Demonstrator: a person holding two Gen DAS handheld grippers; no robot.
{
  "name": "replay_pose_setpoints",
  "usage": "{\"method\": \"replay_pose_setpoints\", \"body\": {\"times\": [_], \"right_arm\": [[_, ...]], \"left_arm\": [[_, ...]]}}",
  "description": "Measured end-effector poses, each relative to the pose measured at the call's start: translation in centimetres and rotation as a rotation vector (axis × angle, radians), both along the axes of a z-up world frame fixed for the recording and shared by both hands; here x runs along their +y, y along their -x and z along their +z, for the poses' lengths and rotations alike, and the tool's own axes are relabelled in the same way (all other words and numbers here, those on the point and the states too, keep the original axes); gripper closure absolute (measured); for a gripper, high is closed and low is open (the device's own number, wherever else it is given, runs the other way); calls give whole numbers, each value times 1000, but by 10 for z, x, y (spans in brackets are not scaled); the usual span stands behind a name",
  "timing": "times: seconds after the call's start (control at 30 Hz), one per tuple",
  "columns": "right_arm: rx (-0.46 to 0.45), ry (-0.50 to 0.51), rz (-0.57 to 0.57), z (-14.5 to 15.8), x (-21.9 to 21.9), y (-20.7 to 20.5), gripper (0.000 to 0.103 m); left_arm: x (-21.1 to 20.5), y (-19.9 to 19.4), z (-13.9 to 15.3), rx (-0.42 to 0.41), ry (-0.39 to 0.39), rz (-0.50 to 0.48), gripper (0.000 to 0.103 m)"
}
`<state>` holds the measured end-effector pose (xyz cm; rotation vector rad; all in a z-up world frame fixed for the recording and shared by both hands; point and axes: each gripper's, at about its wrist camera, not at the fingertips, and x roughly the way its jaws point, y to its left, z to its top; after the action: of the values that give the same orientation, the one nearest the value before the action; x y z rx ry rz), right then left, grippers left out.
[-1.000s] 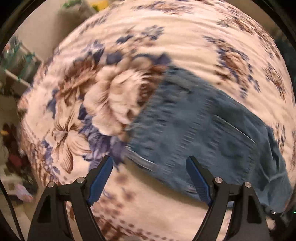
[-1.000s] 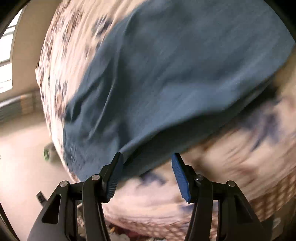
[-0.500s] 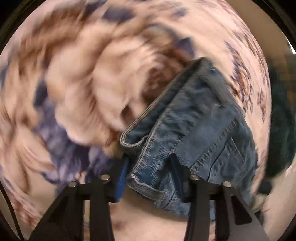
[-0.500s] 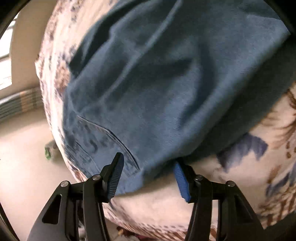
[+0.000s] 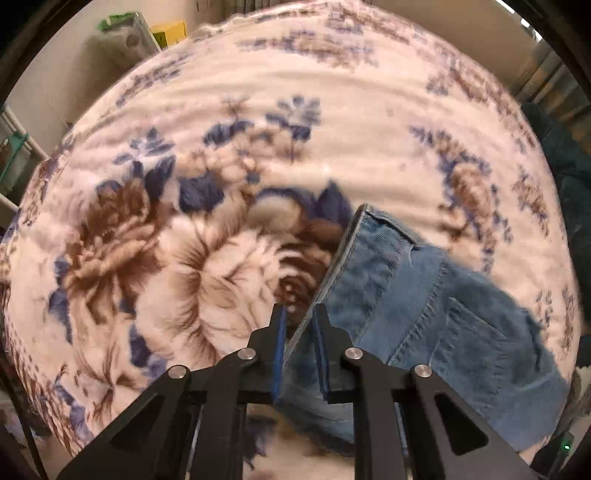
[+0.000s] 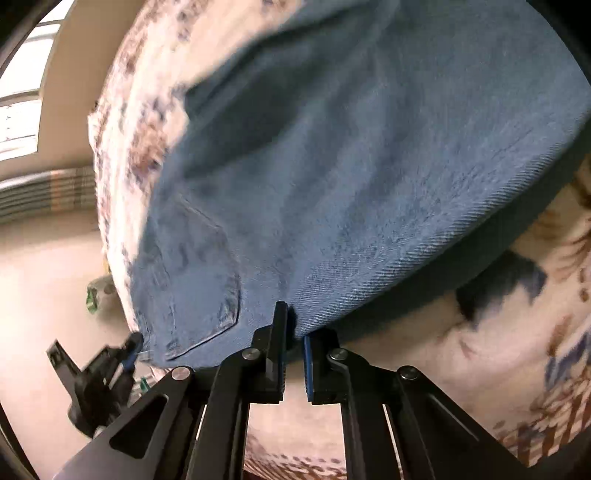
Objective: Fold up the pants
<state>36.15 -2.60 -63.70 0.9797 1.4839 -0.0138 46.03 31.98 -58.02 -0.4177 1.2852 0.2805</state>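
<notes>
Blue denim pants (image 5: 424,314) lie on a floral blanket (image 5: 184,240) spread over a bed. My left gripper (image 5: 299,321) is shut on the waistband edge near its corner, and the band runs up and away from the jaws. In the right wrist view the pants (image 6: 351,166) fill the upper frame, back pocket at lower left. My right gripper (image 6: 294,325) has its jaws closing on the folded side edge of the denim, which sits pinched between the blue pads. The left gripper (image 6: 131,345) shows small at the lower left, at the waistband corner.
The bed edge drops to a pale floor (image 6: 44,277) on the left of the right wrist view, with a small green item (image 6: 92,295) on it. A shelf rack (image 5: 14,147) and a yellow box (image 5: 170,31) stand beyond the bed. Dark teal cloth (image 5: 565,184) lies at the right.
Both grippers went from open to closed on the denim. The left one came onto the waistband corner; the right one slid along to the side edge by the pocket.
</notes>
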Motion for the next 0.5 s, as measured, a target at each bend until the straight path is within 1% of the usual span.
{"method": "replay_pose_setpoints", "body": {"times": [0.03,0.07,0.1,0.13,0.17,0.2,0.23,0.27,0.33,0.4,0.43,0.47,0.5], "right_arm": [[41,-17,7,-13,-1,1,94],[68,-28,24,-22,-1,0,94],[94,-47,44,-30,-2,-3,93],[106,-67,47,-31,-5,-4,89],[112,-76,55,-28,-8,-4,83],[112,-75,81,-24,-10,-6,80],[112,-52,123,-17,-13,-8,70],[113,-32,149,-11,-17,-9,62],[85,10,164,9,-32,-6,60],[55,52,147,27,-51,-4,60],[35,77,135,36,-63,-3,60],[13,113,118,45,-77,-2,60],[-9,151,99,51,-90,-3,60]], "left_arm": [[2,1,-7,20,29,5,91],[1,4,-10,32,41,-8,91],[-3,6,-10,44,38,-26,91],[-6,10,-9,56,19,-44,90],[-9,14,-6,56,12,-53,89],[-11,18,-3,60,1,-63,87],[-13,22,1,71,-26,-68,85],[-15,25,6,76,-40,-70,79],[-21,30,20,72,-54,-56,76],[-31,31,32,55,-45,-55,75],[-42,30,40,41,-63,-72,67],[-53,27,45,30,-75,-93,51],[-67,23,50,7,-90,-127,41]]}}
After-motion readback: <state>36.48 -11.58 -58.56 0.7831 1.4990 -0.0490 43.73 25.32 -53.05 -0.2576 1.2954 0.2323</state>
